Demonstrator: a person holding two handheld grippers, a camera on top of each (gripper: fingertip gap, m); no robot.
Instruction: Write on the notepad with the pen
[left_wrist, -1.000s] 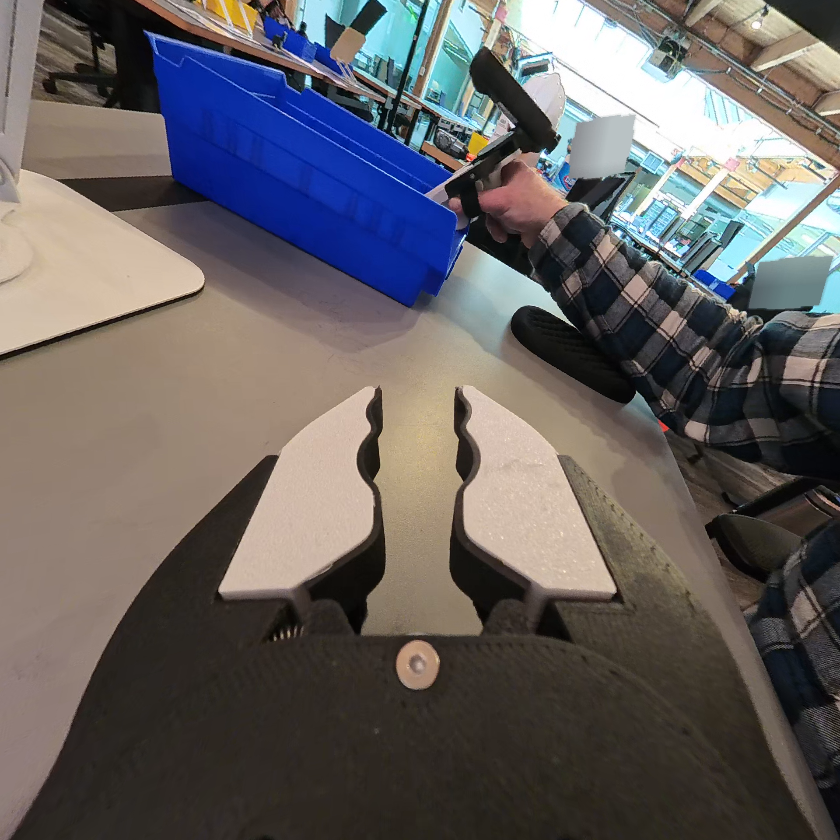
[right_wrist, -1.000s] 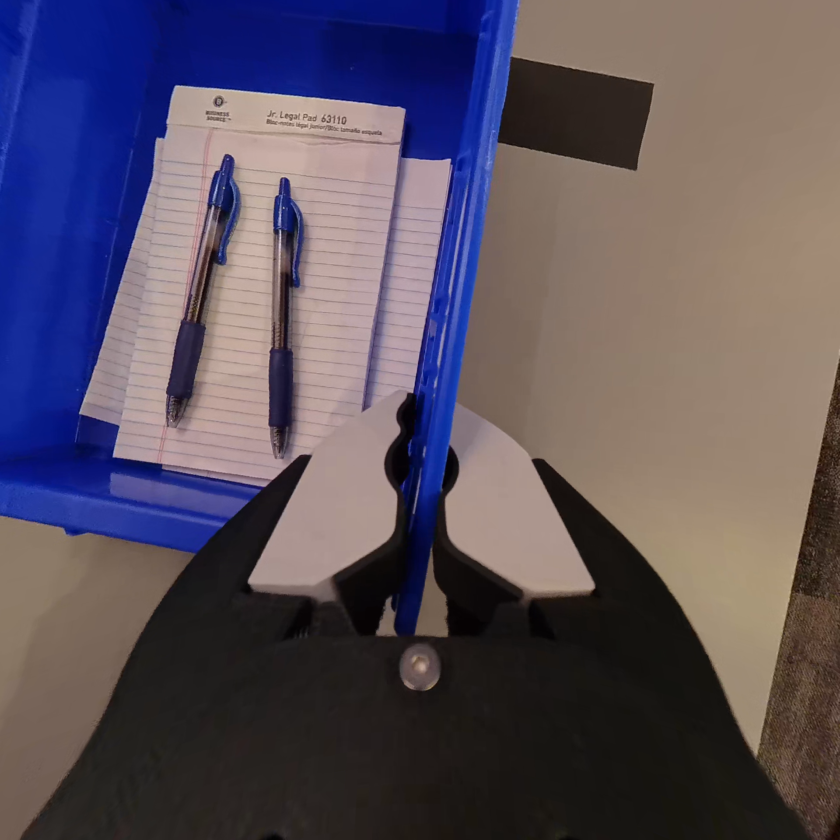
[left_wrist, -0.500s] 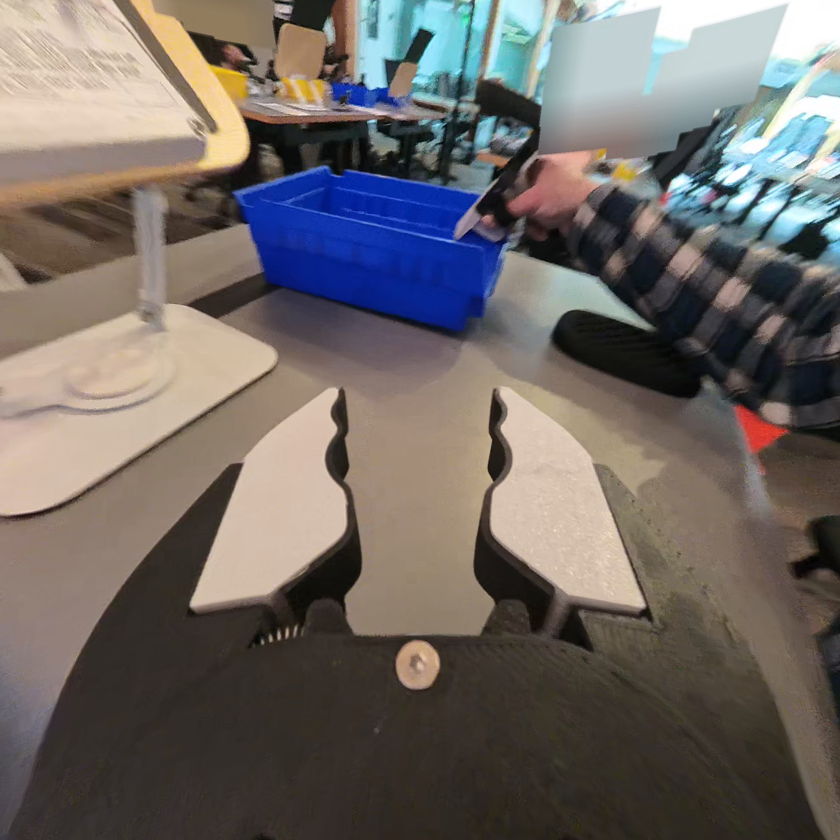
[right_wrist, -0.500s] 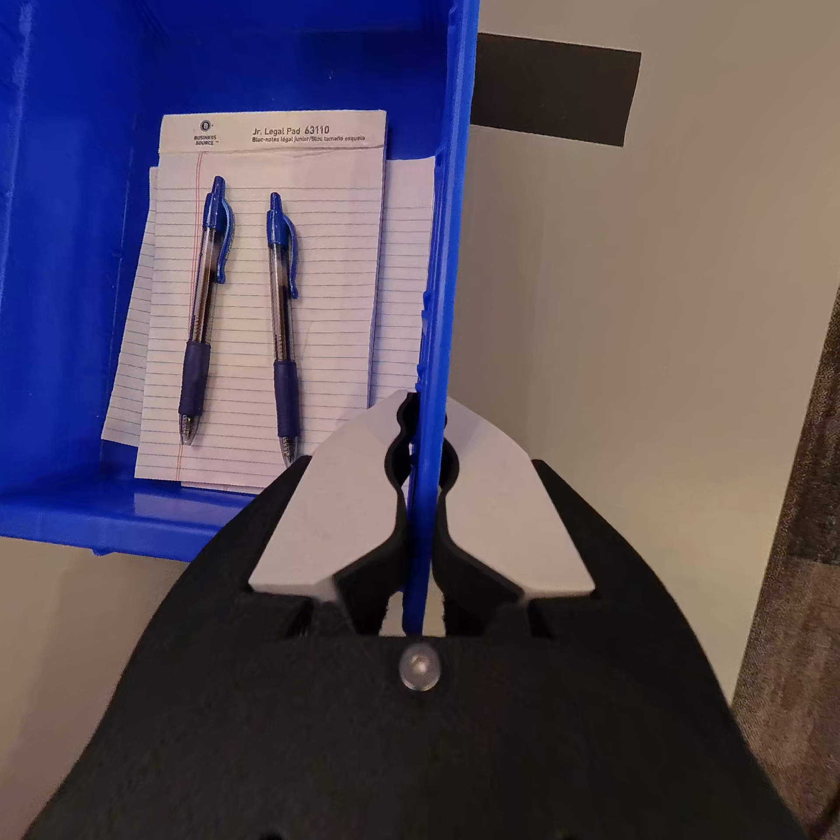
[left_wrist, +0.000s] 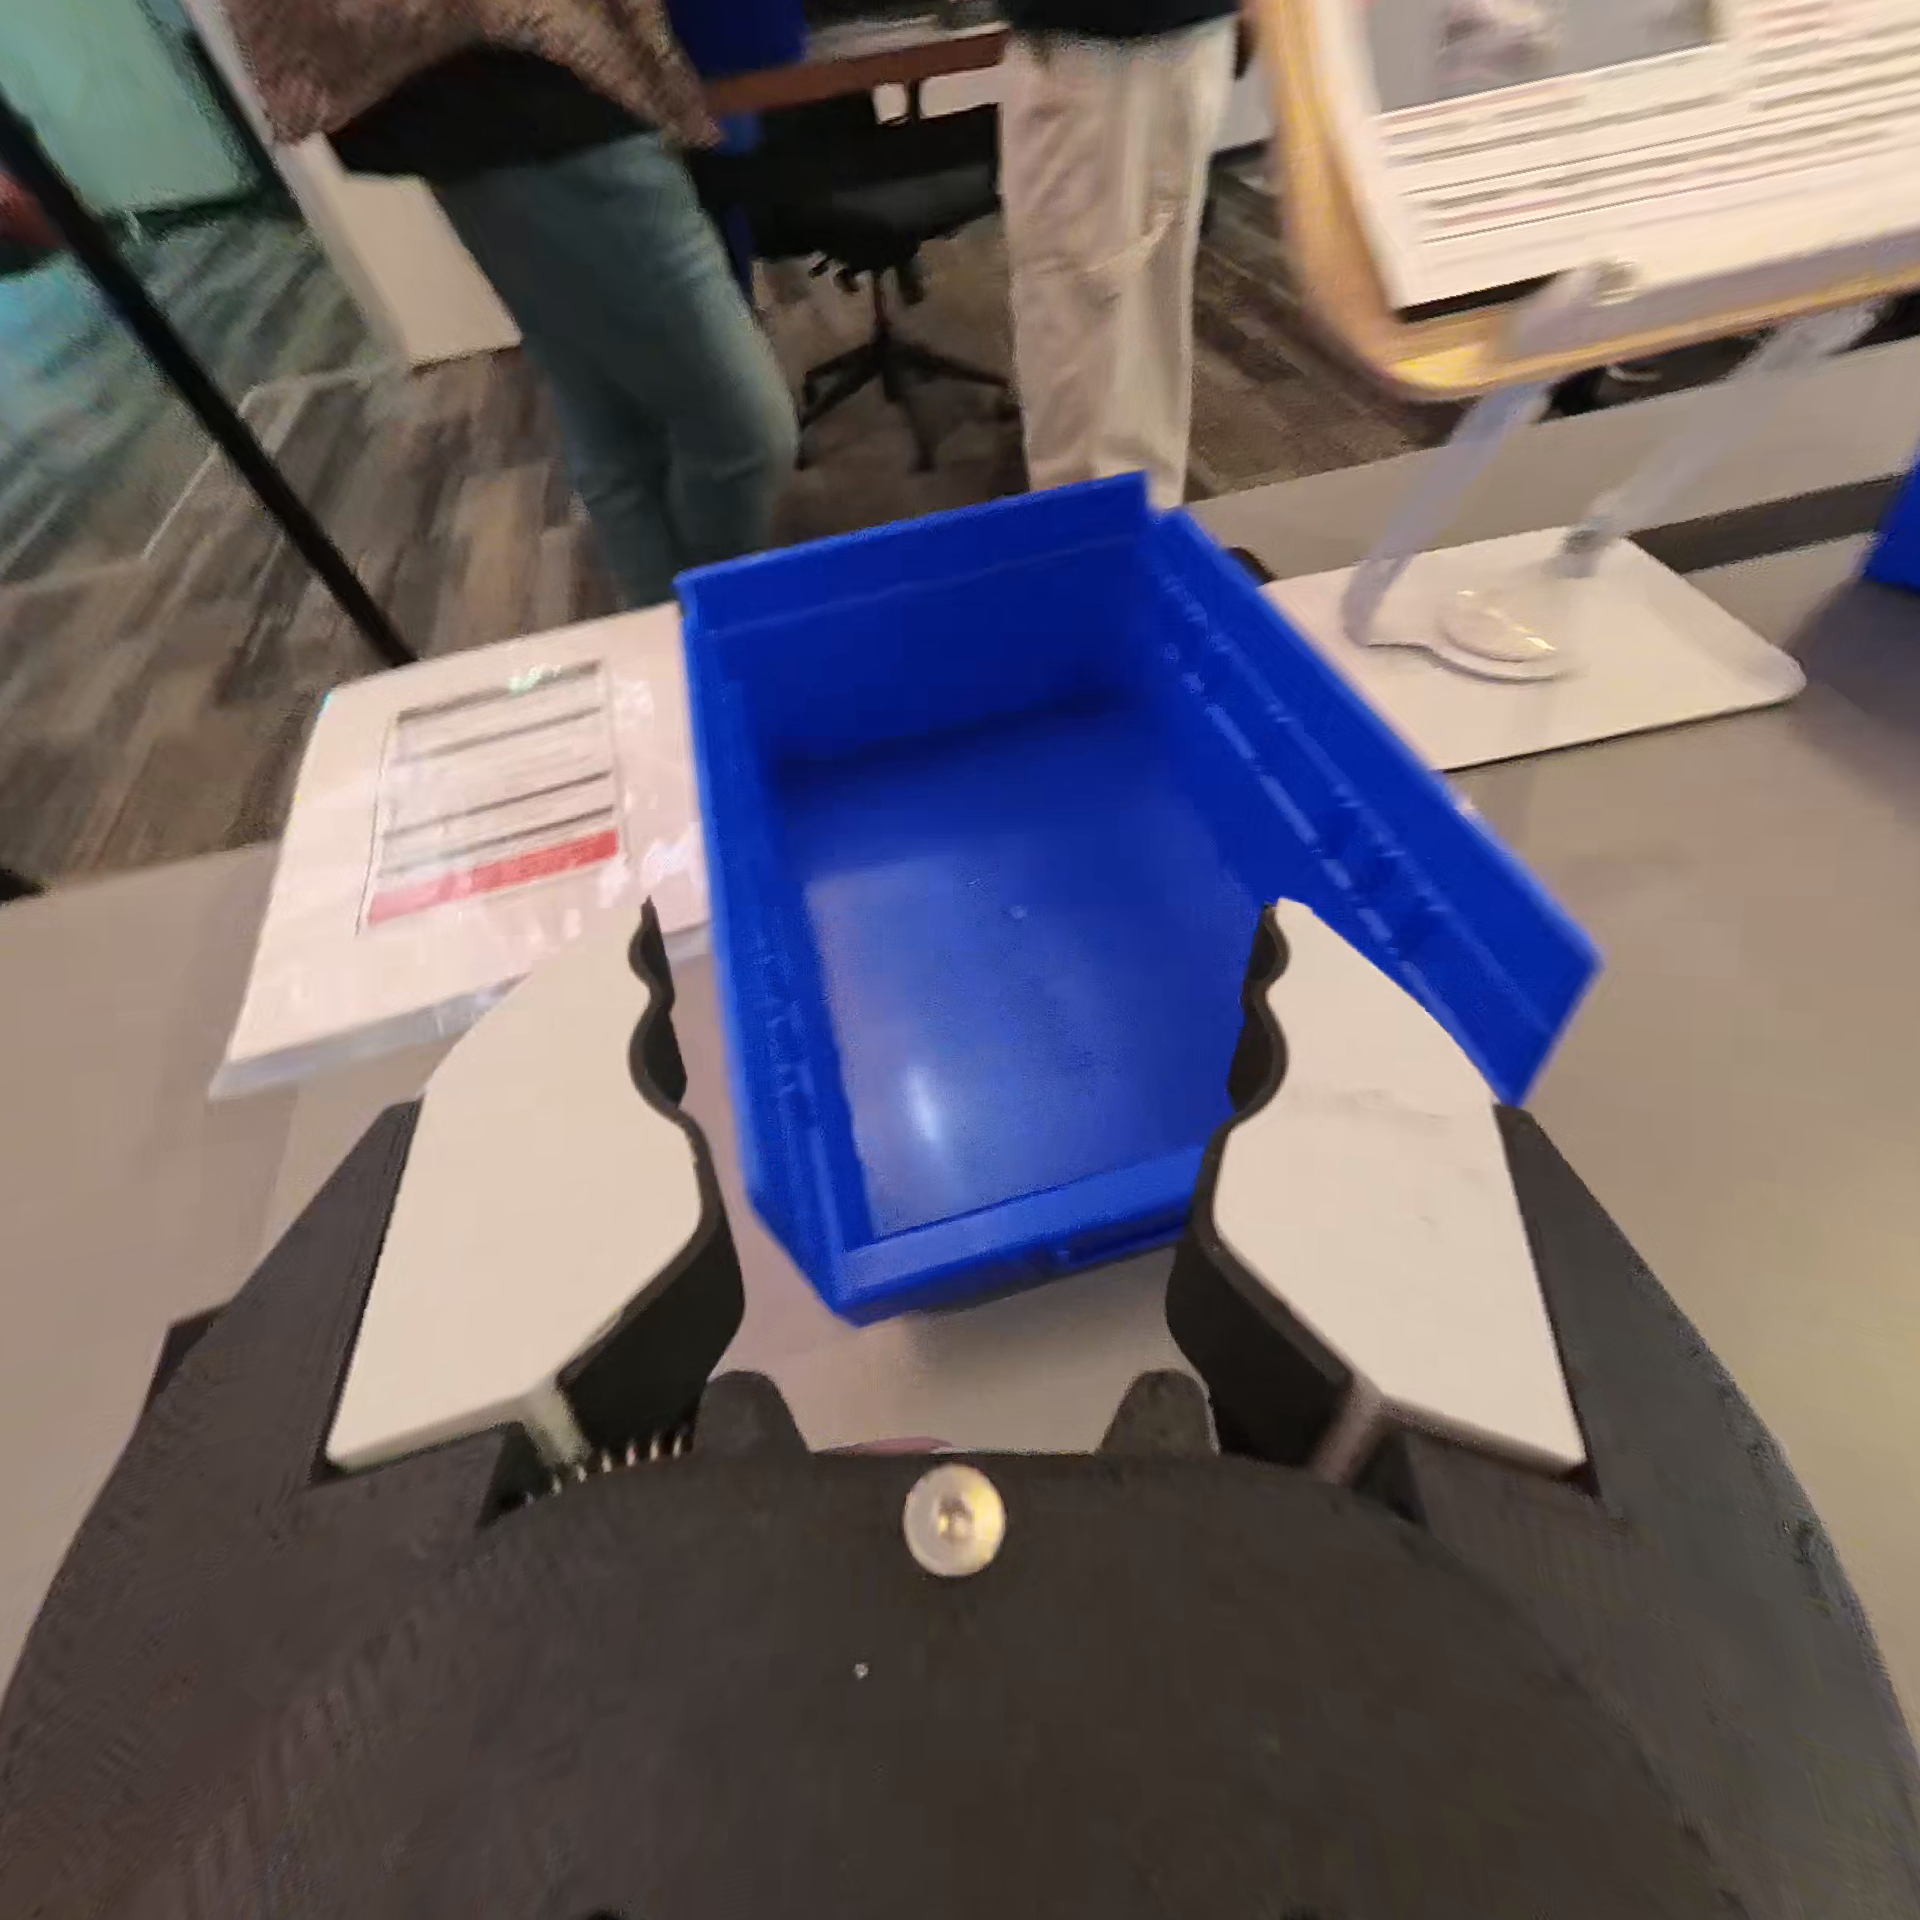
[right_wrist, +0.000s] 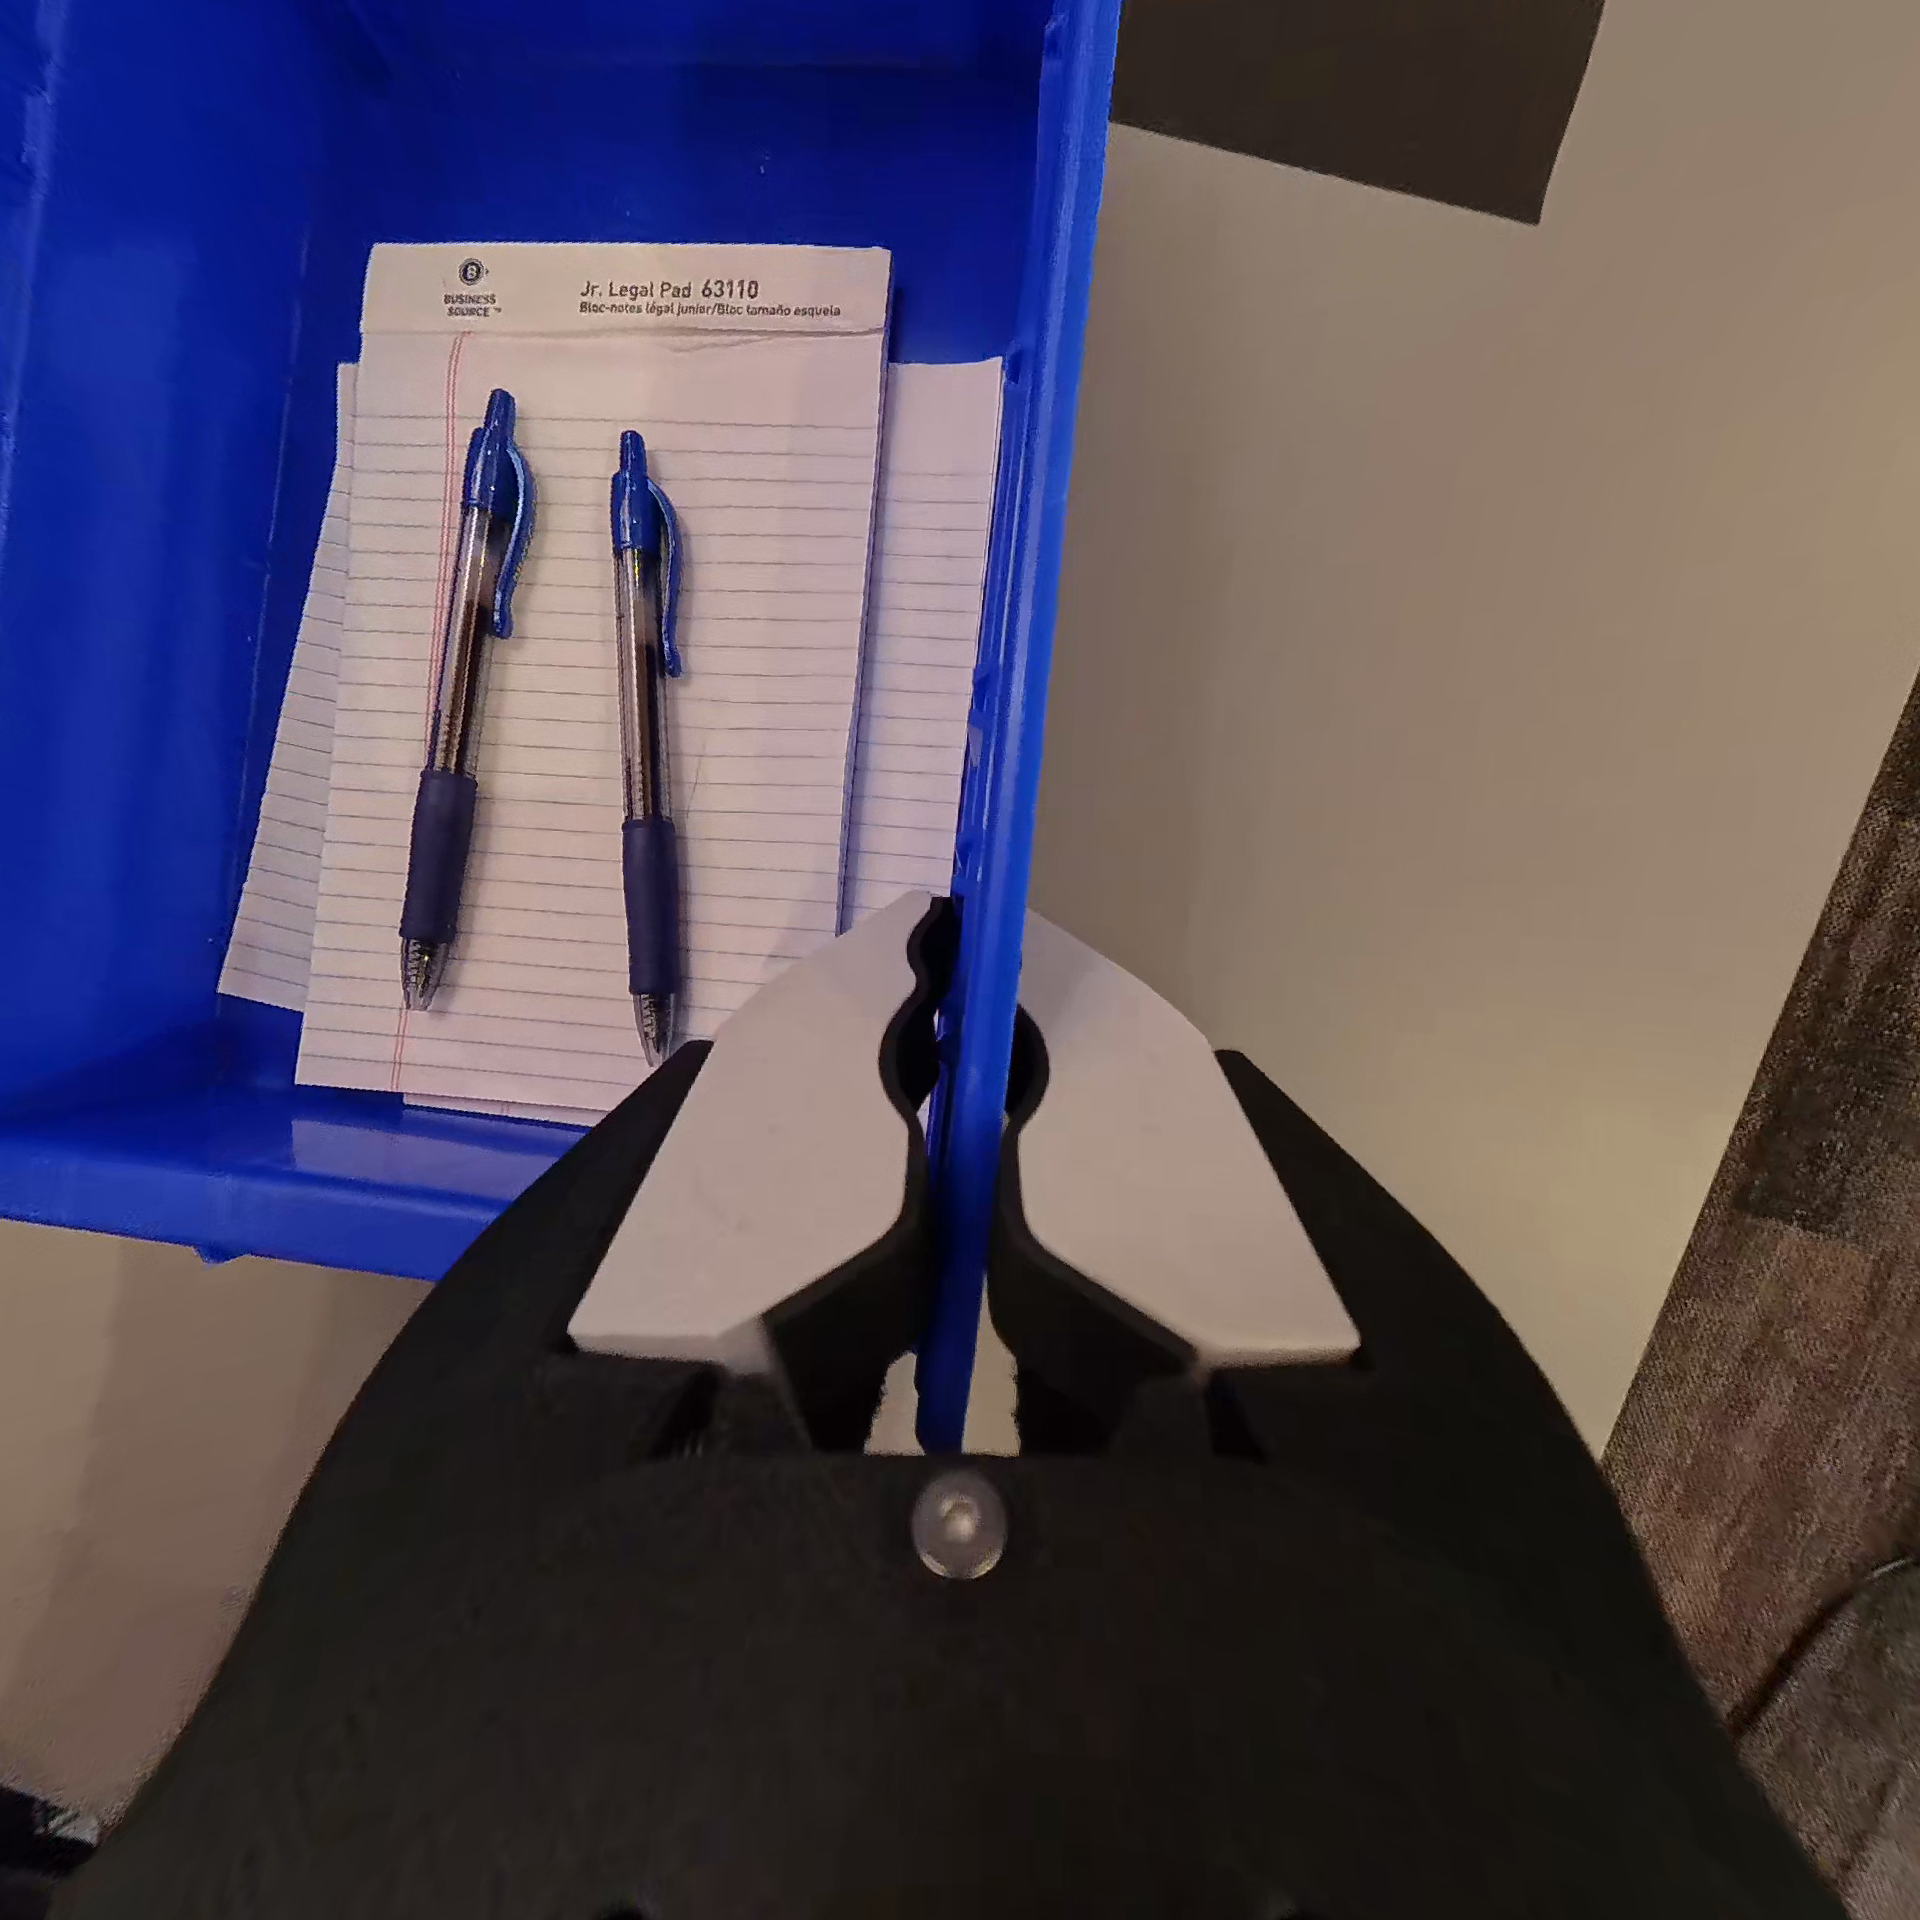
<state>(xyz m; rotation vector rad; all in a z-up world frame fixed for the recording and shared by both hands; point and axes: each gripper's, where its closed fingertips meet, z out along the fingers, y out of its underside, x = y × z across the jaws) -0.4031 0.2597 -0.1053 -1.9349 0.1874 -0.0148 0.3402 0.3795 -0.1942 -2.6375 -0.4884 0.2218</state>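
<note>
In the right wrist view a white lined notepad (right_wrist: 727, 727) lies in a blue bin (right_wrist: 156, 520), on top of loose lined sheets (right_wrist: 925, 623). Two blue pens lie on the pad side by side, the left pen (right_wrist: 457, 707) and the right pen (right_wrist: 644, 748), tips toward me. My right gripper (right_wrist: 977, 935) is shut on the bin's right wall, near its front corner. My left gripper (left_wrist: 961, 935) is open wide and empty, just above the table, with a second, empty blue bin (left_wrist: 1351, 831) in front of it between the fingers.
A clear plastic bag with a printed sheet (left_wrist: 468, 831) lies left of the empty bin. A white stand base (left_wrist: 1507, 644) holding a tilted board is at the right. People stand beyond the table. Black tape (right_wrist: 1351, 94) marks the table; the table edge and carpet (right_wrist: 1818, 1039) are at the right. About 75 cm separates my left fingertips from my right.
My left gripper has swung round from facing the other hand to facing an empty blue bin, and has opened wider. My right gripper stays clamped on the bin wall; the bin has turned slightly.
</note>
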